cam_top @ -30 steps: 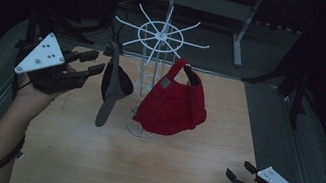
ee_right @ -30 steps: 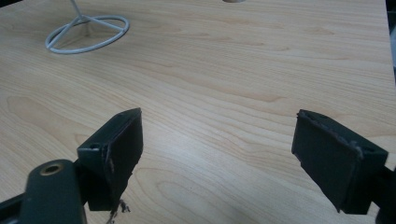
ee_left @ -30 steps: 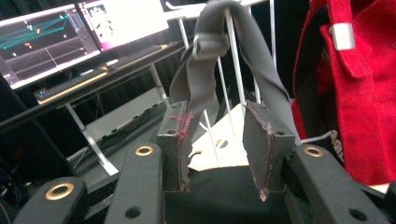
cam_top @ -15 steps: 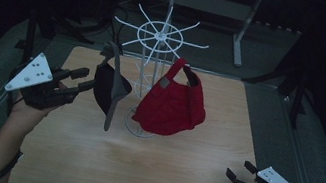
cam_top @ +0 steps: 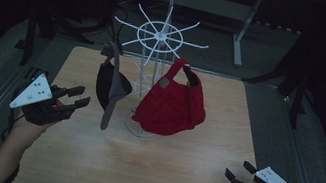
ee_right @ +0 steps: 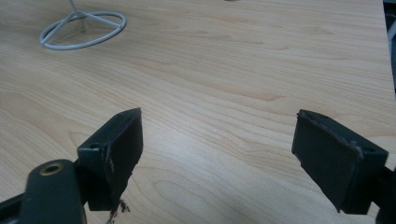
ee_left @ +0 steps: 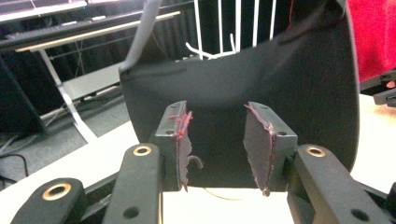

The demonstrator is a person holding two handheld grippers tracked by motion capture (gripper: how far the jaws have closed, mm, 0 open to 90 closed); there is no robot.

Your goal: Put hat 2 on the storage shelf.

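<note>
- Plainly, the black cap (cam_top: 111, 82) hangs from a spoke of the white wire rack (cam_top: 159, 35), at nine o'clock from its pole, brim hanging down.
- The left gripper (cam_top: 74, 99) sits at eight o'clock of that cap, jaws partly apart and gripping nothing, likely lined up to take it.
- The red cap (cam_top: 171, 105) hangs at four o'clock.
- The right gripper (cam_top: 233, 177) rests wide open near the table (cam_top: 176, 175) corner, idle.

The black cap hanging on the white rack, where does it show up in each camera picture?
High view: the black cap hangs left of centre, beside the red cap.
Left gripper view: it spreads across the middle, just beyond the left gripper, whose jaws stand apart with nothing between them.
Right gripper view: it is not in this picture.
Shared landmark: the white rack, its base ring at top left in the right gripper view.
</note>
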